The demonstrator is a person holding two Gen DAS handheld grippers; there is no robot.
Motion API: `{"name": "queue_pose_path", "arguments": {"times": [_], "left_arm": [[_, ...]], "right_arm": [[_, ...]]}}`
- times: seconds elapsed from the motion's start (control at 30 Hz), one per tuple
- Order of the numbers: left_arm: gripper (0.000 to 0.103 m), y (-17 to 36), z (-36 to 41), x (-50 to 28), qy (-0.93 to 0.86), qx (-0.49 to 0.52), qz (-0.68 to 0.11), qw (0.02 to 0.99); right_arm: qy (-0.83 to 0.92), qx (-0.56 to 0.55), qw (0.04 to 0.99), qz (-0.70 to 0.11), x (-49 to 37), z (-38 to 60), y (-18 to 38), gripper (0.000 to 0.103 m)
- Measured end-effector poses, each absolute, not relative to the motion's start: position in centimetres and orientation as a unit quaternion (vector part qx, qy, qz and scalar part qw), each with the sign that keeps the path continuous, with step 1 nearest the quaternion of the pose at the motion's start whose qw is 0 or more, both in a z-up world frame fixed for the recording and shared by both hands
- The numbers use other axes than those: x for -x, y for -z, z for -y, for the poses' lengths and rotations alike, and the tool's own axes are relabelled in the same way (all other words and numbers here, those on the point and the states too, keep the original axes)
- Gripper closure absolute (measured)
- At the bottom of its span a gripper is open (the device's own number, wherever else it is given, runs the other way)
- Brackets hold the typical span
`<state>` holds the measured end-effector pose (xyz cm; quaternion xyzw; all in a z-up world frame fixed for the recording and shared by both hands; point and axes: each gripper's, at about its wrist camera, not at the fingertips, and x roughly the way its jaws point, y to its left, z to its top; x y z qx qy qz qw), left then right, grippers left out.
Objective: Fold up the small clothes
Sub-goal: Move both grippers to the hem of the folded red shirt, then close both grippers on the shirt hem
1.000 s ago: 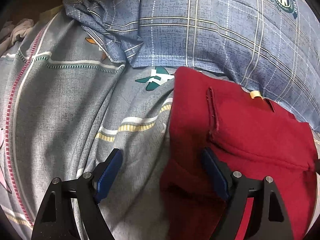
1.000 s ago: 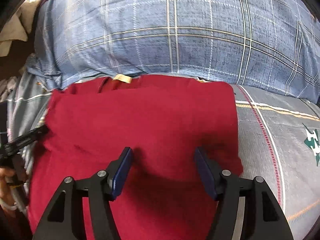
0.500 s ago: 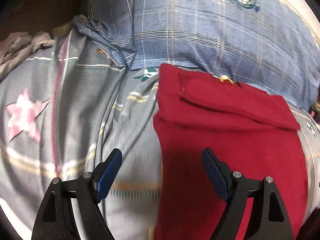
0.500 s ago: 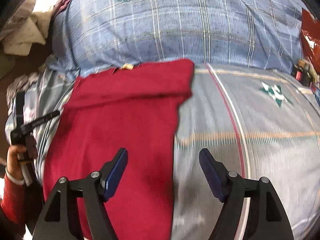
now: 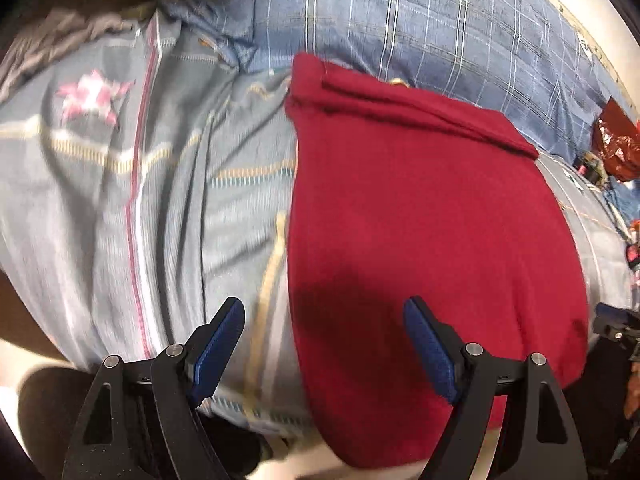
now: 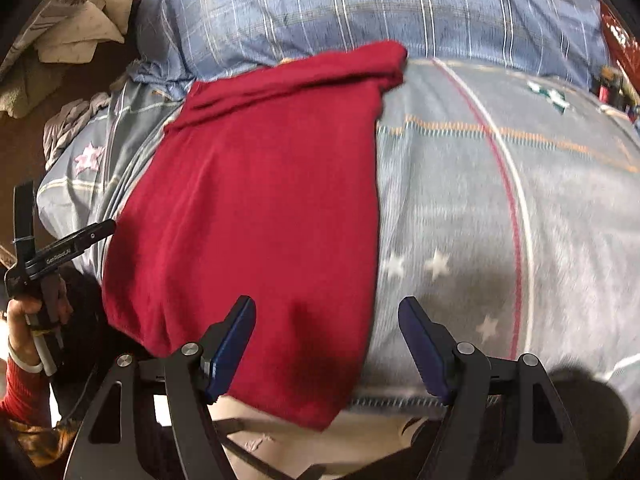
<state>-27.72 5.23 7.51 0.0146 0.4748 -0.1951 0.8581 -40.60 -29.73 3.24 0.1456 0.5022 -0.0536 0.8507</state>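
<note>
Both hand-held grippers, left [image 5: 324, 346] and right [image 6: 327, 344], are wide and empty; the red garment's [image 5: 420, 220] lower corners should be pinched evenly.

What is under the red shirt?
The red shirt lies on a grey patterned bedsheet, top edge against a blue checked pillow. Anything tucked beneath the shirt is hidden by its cloth.

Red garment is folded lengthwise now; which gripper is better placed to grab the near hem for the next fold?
Probably the right gripper: its open jaws straddle the red garment's right edge near the hem hanging off the bed. The left gripper, also open, straddles the opposite edge, so either could start.
</note>
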Motion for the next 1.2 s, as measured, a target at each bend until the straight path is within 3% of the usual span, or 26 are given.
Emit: {"name": "queue_pose_path", "arguments": {"times": [0.37,0.93,1.0,1.17,1.2], "left_arm": [[0.021,-5.5,-6.2,29.1,0.194,0.009,-0.511,0.838],[0.023,-4.7,-4.9,28.3,0.213,0.021,-0.524,0.824],[0.023,-4.5,-4.7,28.4,0.21,0.012,-0.52,0.828],[0.023,-4.2,-4.2,28.9,0.213,-0.013,-0.51,0.833],[0.028,-4.3,-4.3,28.9,0.217,-0.01,-0.509,0.833]], "right_arm": [[0.041,-0.175,0.838,-0.515,41.1,29.1,-1.6,0.041],[0.013,-0.216,0.825,-0.522,40.8,28.8,-0.5,0.038],[0.003,-0.242,0.822,-0.515,41.0,29.3,-0.3,0.026],[-0.002,-0.228,0.824,-0.519,40.9,28.6,-0.3,0.023],[-0.001,-0.223,0.825,-0.519,40.9,28.5,-0.3,0.025]]}}
